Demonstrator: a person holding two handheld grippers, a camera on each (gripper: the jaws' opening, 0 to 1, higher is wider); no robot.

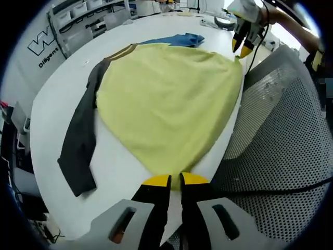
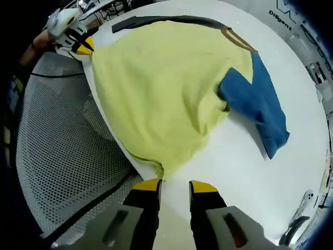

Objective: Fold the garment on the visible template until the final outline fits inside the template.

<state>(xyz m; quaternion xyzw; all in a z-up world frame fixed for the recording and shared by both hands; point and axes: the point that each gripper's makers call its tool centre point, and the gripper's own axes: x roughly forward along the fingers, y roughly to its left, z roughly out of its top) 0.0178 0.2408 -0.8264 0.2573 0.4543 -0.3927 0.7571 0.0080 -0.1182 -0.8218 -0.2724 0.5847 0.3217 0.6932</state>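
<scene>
The yellow knit garment with one dark grey and one blue sleeve [image 1: 171, 99] lies flat on the white bench [image 1: 57, 104]. The left hand-held gripper [image 1: 175, 180] pinches its hem corner; the right hand-held gripper [image 2: 175, 184] hovers slightly parted, holding nothing. It likely must grasp its corner next, starting the first fold.

garment [image 1: 171, 104]: 1 | hand-held gripper [image 1: 174, 179]: 2 | mesh chair [image 1: 281, 135]: 1 | table [image 1: 57, 99]: 1

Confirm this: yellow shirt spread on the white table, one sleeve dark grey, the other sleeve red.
Not red. The other sleeve is blue, as the right gripper view shows. The rest holds: the yellow shirt lies on the white table, with a dark grey sleeve.
</scene>
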